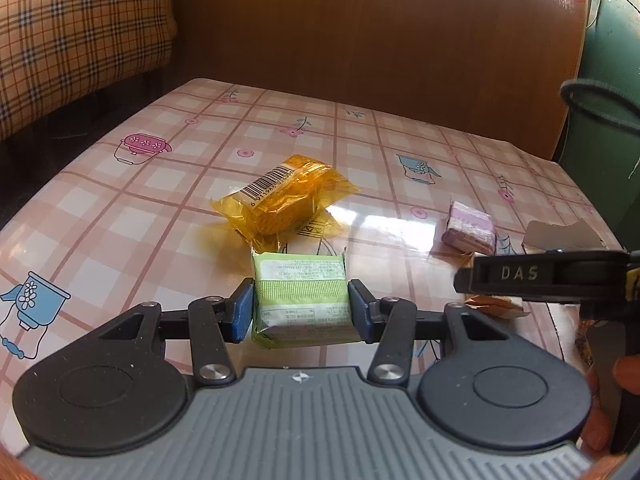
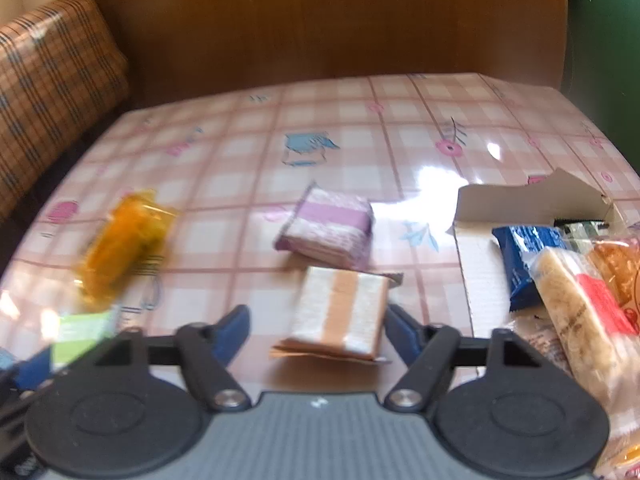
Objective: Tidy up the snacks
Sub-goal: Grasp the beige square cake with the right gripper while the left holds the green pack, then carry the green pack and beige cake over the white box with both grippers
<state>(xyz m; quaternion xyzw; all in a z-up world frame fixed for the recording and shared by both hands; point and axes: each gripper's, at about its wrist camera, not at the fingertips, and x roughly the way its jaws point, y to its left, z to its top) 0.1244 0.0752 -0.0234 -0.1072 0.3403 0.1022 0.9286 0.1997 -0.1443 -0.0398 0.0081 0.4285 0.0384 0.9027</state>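
Gripping green snack packet, left hand-held gripper.

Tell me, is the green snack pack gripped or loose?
Gripped. In the left wrist view the left claw has both blue pads pressed against the sides of the green pack, and the pack's near end hangs clear of the table.

Warm daylight fills both views. On the glossy tablecloth glare pools white at about 3 o'clock of centre in the left wrist view and at 1 o'clock in the right wrist view. The left view is sharp; the barcode on the yellow packet reads clearly. The right view is smeared with motion blur, worst on the yellow packet at 9 o'clock. Fisheye bending bows the table edges, and the corners go dark. Soft shadows lie under the packets.
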